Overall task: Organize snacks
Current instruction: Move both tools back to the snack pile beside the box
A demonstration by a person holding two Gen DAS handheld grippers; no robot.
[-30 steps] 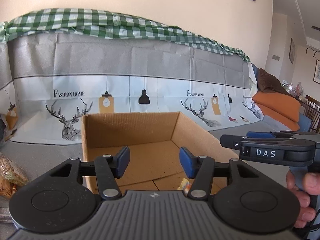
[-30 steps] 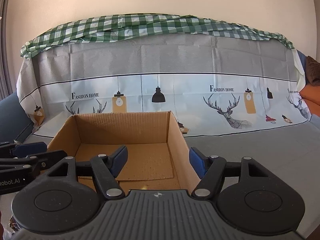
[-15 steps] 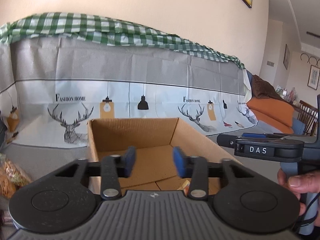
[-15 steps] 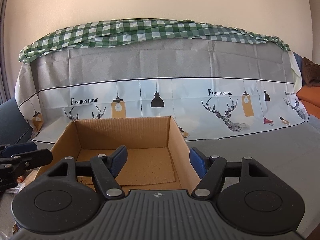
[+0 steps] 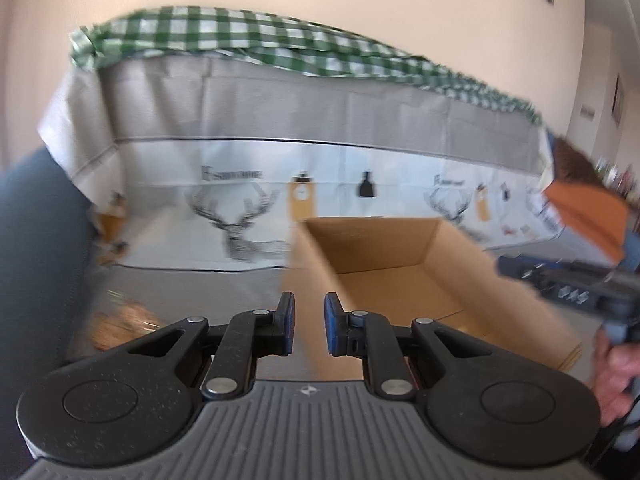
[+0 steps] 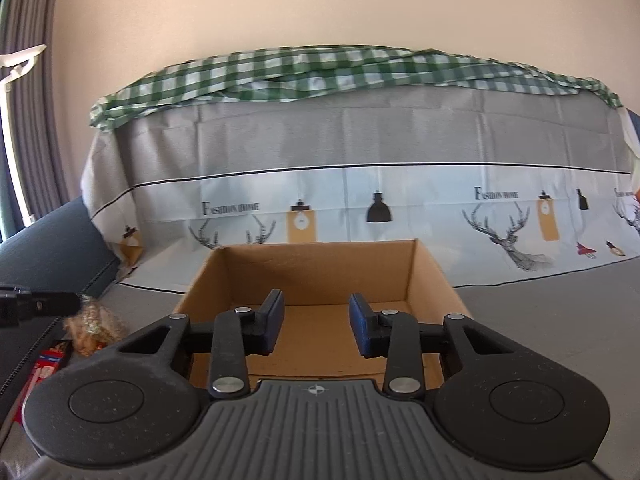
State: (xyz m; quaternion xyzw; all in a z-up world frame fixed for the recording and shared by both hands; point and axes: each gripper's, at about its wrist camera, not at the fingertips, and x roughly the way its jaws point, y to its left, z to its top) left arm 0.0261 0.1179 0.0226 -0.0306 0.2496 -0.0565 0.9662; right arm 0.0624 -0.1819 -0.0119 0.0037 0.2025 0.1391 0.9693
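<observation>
Left gripper [image 5: 309,330]: jaws closing, a narrow gap left between the blue pads [image 5: 287,328], nothing between them. It sits over the grey cover [image 5: 192,284], level with the box's left wall. This view is blurred.

Right gripper [image 6: 316,328]: jaws closing, a moderate gap between them, nothing held or touched. It points into the box. In the left view it shows at the right edge, held by a hand [image 5: 614,376].

Snacks: a clear bag [image 6: 92,330] of golden-brown pieces lies on the cover just left of the box; in the left view it is a blur [image 5: 120,324]. Nearer the camera, beside the bag, is a red pack [image 6: 46,368], partly hidden by the right gripper's body.

Box [image 6: 320,264]: open cardboard, brown, flaps out of sight, upright on the cover. Its floor as far as visible is bare; the near part is hidden behind the gripper.

Behind the box the cover, printed with deer heads and lamps, rises over a sofa back. A green checked cloth [image 6: 320,68] lies along the top. Beyond is a plain wall [image 6: 320,4].
</observation>
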